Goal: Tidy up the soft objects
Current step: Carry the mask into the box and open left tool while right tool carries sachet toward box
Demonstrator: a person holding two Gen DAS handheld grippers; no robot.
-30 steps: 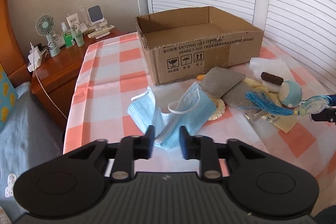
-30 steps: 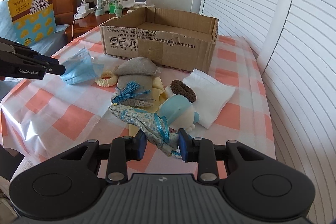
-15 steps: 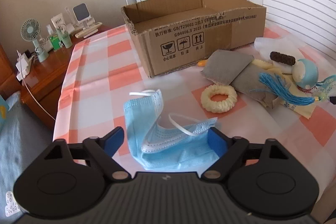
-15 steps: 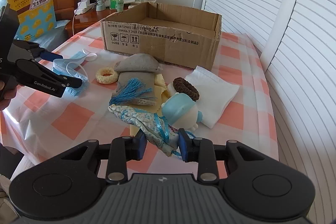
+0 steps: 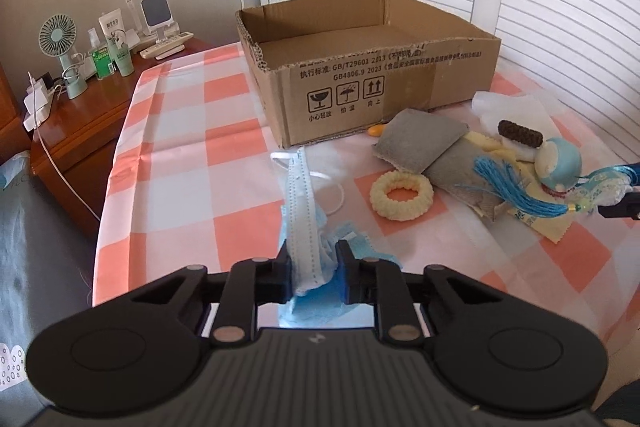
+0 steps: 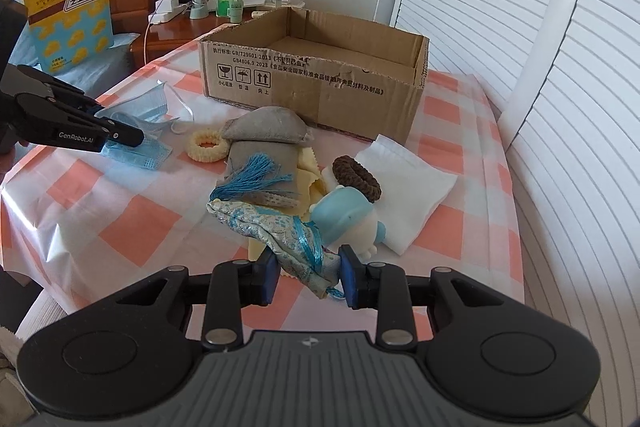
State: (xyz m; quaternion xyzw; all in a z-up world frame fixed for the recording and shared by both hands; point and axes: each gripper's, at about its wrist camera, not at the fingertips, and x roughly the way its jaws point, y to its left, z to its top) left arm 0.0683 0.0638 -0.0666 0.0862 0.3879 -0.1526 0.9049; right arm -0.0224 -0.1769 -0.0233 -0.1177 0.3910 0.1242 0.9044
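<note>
Now my left gripper [image 5: 312, 267] is clamped on the blue face mask [image 5: 306, 223] — its strip points ahead toward the cardboard box [image 5: 360, 75] — while my right gripper [image 6: 308, 273] pinches the brocade pouch [image 6: 272, 231].

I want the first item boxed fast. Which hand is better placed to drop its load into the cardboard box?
Probably the left. Its tongs have just closed on the blue mask, which looks free to lift toward the cardboard box. The right tongs pinch the brocade pouch amid the clutter.
</note>
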